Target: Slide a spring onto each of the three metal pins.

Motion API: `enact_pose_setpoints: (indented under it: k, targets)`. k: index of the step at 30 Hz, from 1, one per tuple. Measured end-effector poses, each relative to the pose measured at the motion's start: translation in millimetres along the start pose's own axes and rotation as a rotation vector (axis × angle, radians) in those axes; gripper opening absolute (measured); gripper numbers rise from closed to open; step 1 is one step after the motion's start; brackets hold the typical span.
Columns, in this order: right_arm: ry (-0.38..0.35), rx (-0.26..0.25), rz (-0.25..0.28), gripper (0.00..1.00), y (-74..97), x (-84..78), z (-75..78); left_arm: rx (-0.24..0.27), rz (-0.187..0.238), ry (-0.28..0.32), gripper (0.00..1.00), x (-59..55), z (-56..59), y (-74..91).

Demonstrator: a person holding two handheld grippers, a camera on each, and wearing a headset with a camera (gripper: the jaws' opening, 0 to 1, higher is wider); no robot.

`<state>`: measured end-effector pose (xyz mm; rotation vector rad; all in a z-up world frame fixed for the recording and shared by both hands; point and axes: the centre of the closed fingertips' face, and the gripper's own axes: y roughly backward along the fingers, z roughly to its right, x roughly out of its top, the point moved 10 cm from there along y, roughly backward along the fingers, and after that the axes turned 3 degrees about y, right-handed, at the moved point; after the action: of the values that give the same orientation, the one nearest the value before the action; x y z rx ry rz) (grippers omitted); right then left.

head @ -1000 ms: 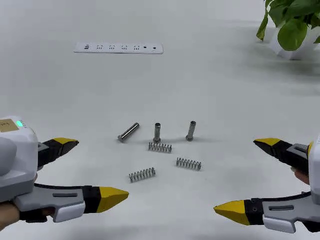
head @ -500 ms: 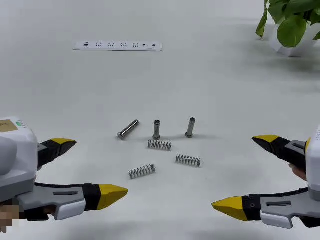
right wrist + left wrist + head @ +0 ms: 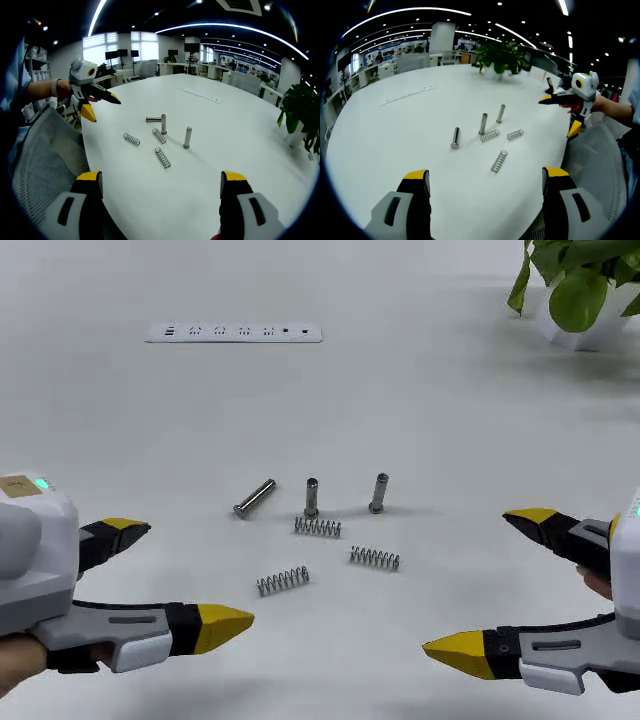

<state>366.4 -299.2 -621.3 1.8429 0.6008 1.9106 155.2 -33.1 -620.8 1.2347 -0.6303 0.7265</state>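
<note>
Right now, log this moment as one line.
left gripper open | right gripper open | silver metal pins bare, one lying | coiled steel springs loose on white table

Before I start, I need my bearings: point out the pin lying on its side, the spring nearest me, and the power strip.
lying pin (image 3: 255, 498), head view, middle of its shaft.
nearest spring (image 3: 283, 581), head view, its middle coils.
power strip (image 3: 235, 333), head view, centre of its top face.

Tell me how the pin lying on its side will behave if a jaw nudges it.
The lying pin is a smooth round metal cylinder on a flat table, so it will probably roll, likely curving because of its wider head. It looks rigid and polished, so it may slip between jaws unless gripped squarely.
</note>
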Motion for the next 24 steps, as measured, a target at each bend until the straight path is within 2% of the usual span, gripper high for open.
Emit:
enact_pose_setpoints:
  k: [12,18,21,24]
  targets:
    - [-0.005,-0.002,-0.006,0.99,1.5,-4.0,0.4,-0.004,-0.036,-0.023,0.95,9.0,-7.4,-6.6]
    - [-0.007,0.001,-0.002,0.99,1.1,-3.7,-0.9,-0.008,-0.046,-0.044,0.93,24.7,-17.1,-12.4]
    - [-0.013,0.005,0.003,0.99,1.1,-3.3,-1.7,-0.014,-0.057,-0.08,0.91,32.2,-24.7,-16.6]
    - [-0.014,0.004,0.003,0.99,1.3,-4.1,-1.8,-0.016,-0.087,-0.118,0.91,38.8,-25.1,-24.8]
